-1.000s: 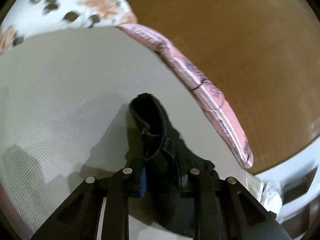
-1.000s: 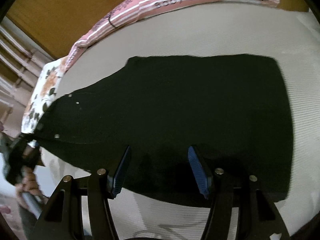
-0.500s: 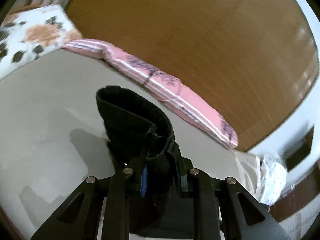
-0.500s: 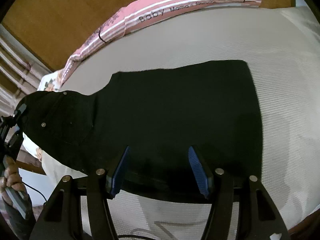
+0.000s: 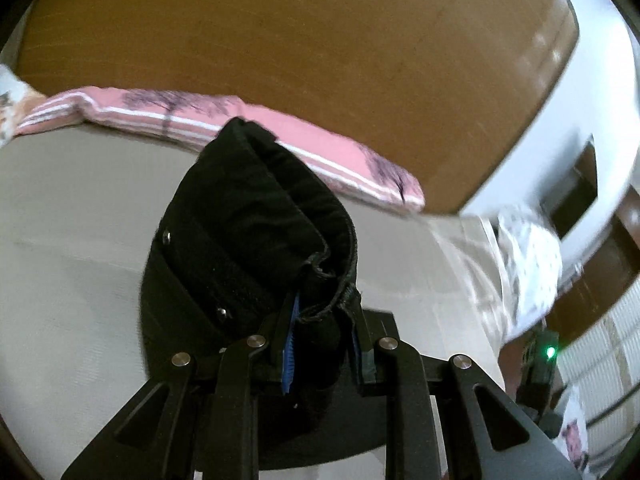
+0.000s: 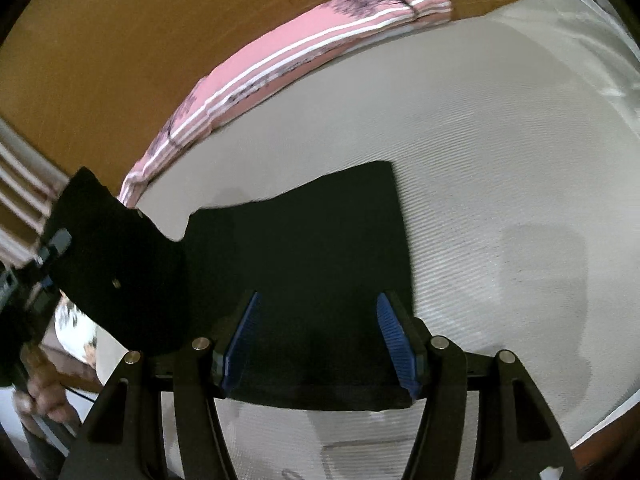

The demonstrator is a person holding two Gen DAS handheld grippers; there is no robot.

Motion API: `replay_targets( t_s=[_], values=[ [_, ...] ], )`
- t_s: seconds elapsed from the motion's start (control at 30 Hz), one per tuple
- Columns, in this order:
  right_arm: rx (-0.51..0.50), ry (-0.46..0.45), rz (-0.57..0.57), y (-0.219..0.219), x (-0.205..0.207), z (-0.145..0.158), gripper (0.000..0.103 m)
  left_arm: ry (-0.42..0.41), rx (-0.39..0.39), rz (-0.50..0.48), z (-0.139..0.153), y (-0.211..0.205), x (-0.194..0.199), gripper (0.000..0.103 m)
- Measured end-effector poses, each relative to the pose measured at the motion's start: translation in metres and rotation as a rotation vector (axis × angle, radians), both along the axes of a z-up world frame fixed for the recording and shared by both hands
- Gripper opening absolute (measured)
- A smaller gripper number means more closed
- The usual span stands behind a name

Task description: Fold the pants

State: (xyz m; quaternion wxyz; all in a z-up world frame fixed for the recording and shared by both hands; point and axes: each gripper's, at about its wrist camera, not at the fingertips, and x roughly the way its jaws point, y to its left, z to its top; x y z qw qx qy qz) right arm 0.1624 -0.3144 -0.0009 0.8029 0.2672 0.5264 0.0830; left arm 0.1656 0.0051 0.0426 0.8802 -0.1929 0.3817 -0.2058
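Note:
The black pants [image 6: 304, 248] lie on the grey bed sheet [image 6: 500, 152], with the leg end flat toward the right. My left gripper [image 5: 320, 332] is shut on the waistband end of the pants [image 5: 248, 232] and holds it lifted above the bed; that raised end shows at the left in the right wrist view [image 6: 112, 264]. My right gripper [image 6: 318, 332] is open, its blue pads hovering over the near edge of the flat pants without holding them.
A pink striped pillow [image 6: 304, 52] lies along the wooden headboard [image 5: 320, 40]. A floral pillow [image 5: 8, 92] sits at the far left. A white patterned cloth [image 5: 528, 264] hangs at the bed's right edge. The person's hand [image 6: 36, 380] holds the left gripper.
My left gripper has lifted the waistband end off the bed and carried it rightward over the pants. My right gripper has stayed open above the near edge.

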Motion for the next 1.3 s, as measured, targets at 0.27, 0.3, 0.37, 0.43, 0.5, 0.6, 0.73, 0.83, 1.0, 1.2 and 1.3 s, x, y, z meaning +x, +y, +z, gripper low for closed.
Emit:
replay_targets(
  t_s=[0.27, 0.3, 0.37, 0.43, 0.5, 0.6, 0.73, 0.83, 1.0, 1.2, 1.3],
  values=[
    [0.037, -0.013, -0.075, -0.024, -0.004, -0.002, 0.059, 0.106, 0.055, -0.150, -0.038, -0.072, 0.003, 0.021],
    [0.039, -0.014, -0.077, -0.026, -0.004, -0.003, 0.059, 0.116, 0.069, -0.158, -0.044, -0.078, 0.002, 0.021],
    [0.039, -0.013, -0.083, -0.028, -0.004, -0.004, 0.059, 0.128, 0.112, -0.176, -0.056, -0.091, -0.001, 0.021],
    [0.048, -0.014, -0.085, -0.028, -0.004, -0.006, 0.059, 0.134, 0.165, -0.199, -0.068, -0.104, -0.004, 0.022],
    [0.054, -0.013, -0.088, -0.029, -0.005, -0.008, 0.059, 0.143, 0.196, -0.211, -0.076, -0.111, -0.007, 0.022],
    [0.064, -0.014, -0.087, -0.030, -0.004, -0.010, 0.059, 0.136, 0.235, -0.228, -0.083, -0.119, -0.010, 0.024],
    [0.083, -0.008, -0.091, -0.033, -0.004, -0.012, 0.059, 0.126, 0.250, -0.250, -0.080, -0.121, -0.015, 0.033],
    [0.110, -0.004, -0.095, -0.034, -0.004, -0.014, 0.059, 0.151, 0.226, -0.275, -0.078, -0.120, -0.016, 0.048],
    [0.130, 0.002, -0.081, -0.031, -0.004, -0.018, 0.059, 0.125, 0.221, -0.311, -0.062, -0.114, -0.031, 0.049],
    [0.224, 0.038, 0.007, -0.020, 0.005, -0.029, 0.059, 0.103, 0.221, -0.194, -0.049, -0.065, -0.032, 0.053],
    [0.226, 0.058, 0.114, -0.009, 0.019, -0.036, 0.059, 0.130, 0.252, -0.087, -0.053, -0.031, -0.022, 0.053]
  ],
)
